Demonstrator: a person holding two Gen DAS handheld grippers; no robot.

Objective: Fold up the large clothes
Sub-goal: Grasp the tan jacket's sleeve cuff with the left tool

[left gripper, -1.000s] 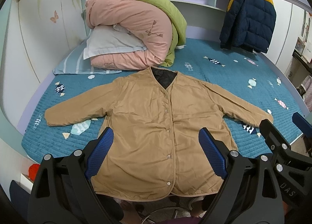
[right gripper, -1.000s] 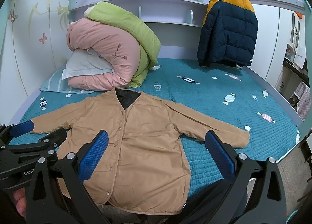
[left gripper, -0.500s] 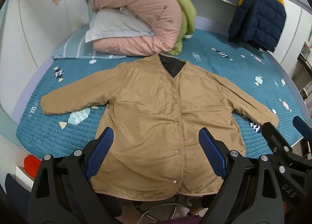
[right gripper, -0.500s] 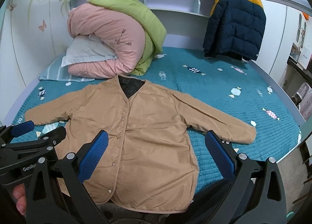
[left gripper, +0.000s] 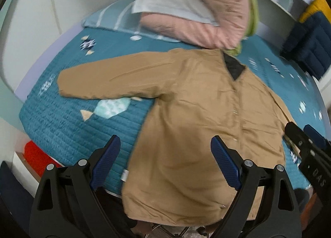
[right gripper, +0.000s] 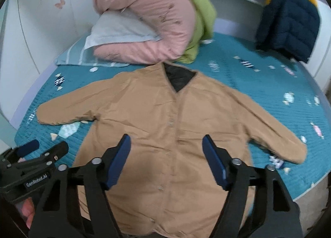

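A tan snap-front jacket (left gripper: pixel 202 113) with a black lining lies flat, face up, on the teal bed cover (left gripper: pixel 68 118), sleeves spread out; it also shows in the right wrist view (right gripper: pixel 165 126). Its hem hangs over the bed's front edge. My left gripper (left gripper: pixel 165 155) is open and empty above the jacket's lower left side. My right gripper (right gripper: pixel 166 154) is open and empty above the jacket's lower middle. Each gripper shows at the edge of the other's view: the right one (left gripper: pixel 306 140) and the left one (right gripper: pixel 41 149).
A pink and green rolled duvet (right gripper: pixel 157 16) with a grey pillow (right gripper: pixel 120 31) lies at the head of the bed. A navy and yellow puffer jacket (right gripper: pixel 289 18) hangs at the back right. A red object (left gripper: pixel 35 155) sits below the bed's left edge.
Both grippers have moved forward and lower toward the jacket. The left view has swung to the left, and the right gripper now sits over the jacket's middle. Both stay open.
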